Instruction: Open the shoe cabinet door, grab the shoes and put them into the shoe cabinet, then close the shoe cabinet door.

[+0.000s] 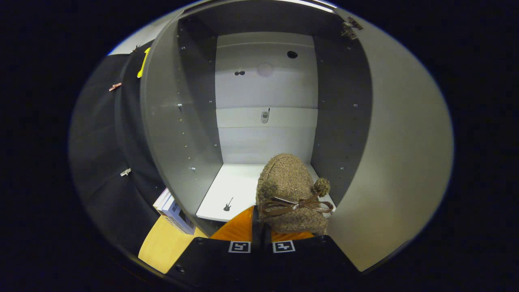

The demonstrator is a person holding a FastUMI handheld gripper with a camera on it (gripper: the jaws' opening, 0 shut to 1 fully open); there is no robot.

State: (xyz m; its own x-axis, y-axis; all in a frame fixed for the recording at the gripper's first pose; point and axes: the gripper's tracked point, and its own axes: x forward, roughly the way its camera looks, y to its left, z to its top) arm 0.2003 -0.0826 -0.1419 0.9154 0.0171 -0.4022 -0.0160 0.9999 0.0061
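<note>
A brown woolly shoe (290,190) with a ribbon bow and a small pompom is held just ahead of my gripper (259,222), toe pointing into the shoe cabinet. My fingers stand nearly together, pinching the shoe's rear edge. The shoe is over the front right part of the cabinet's white bottom shelf (231,190); I cannot tell whether it rests on it. The cabinet door (401,162) is swung wide open to the right of the shoe. The grey inner wall (170,121) rises on the left, and the pale back panel (265,93) lies beyond the shoe.
A small stack of books or boxes (174,211) lies beside the cabinet's left wall on a light wooden surface (160,245). Black cloth (101,142) hangs further left. A hinge (350,27) sits at the door's top corner.
</note>
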